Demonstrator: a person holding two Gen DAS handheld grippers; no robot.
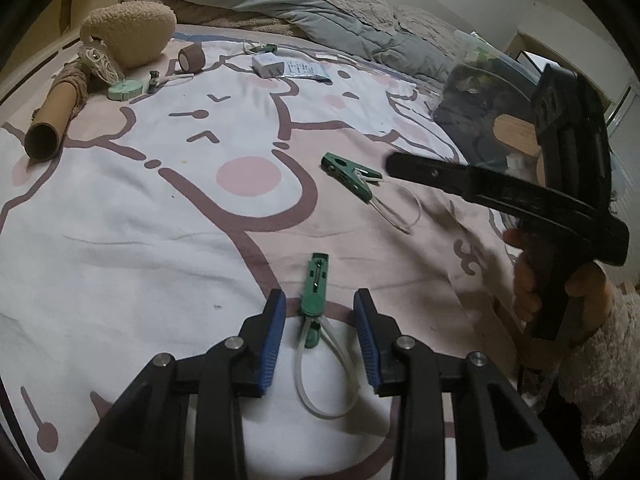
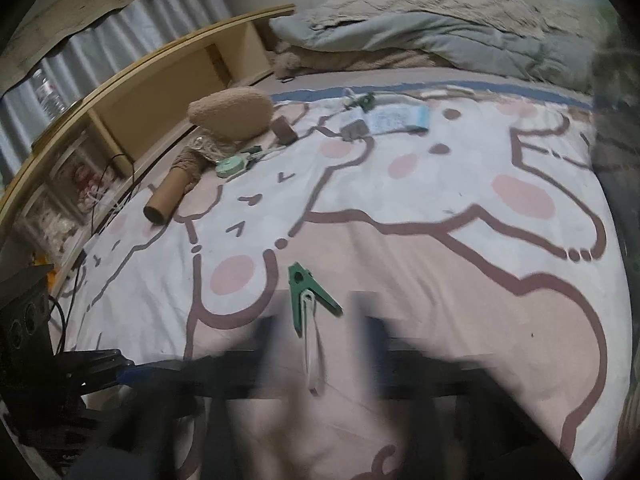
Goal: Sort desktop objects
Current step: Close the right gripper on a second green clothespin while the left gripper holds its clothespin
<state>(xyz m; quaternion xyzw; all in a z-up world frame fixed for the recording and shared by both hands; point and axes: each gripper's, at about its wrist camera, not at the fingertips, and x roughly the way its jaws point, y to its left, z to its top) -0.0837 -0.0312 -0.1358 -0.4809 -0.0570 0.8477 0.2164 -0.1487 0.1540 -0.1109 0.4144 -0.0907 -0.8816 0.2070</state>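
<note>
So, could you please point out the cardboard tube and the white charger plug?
cardboard tube [image 1: 52,114], left wrist view, on its brown side wall.
white charger plug [image 1: 267,65], left wrist view, on its top face.

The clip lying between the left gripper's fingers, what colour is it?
Green clip, with a pale loop; clearest in the left wrist view.

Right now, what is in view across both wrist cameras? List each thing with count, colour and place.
clothes pegs: two near, green with white loops, on the bedspread, one ahead of each gripper
cardboard tube: one, brown, far left
plush toy: one, beige, behind the tube
tape roll: one, brown, far side
charger: one, white, far side
bedspread: one, white and pink cartoon print
left gripper: open, peg between its fingers
right gripper: open, blurred
</note>
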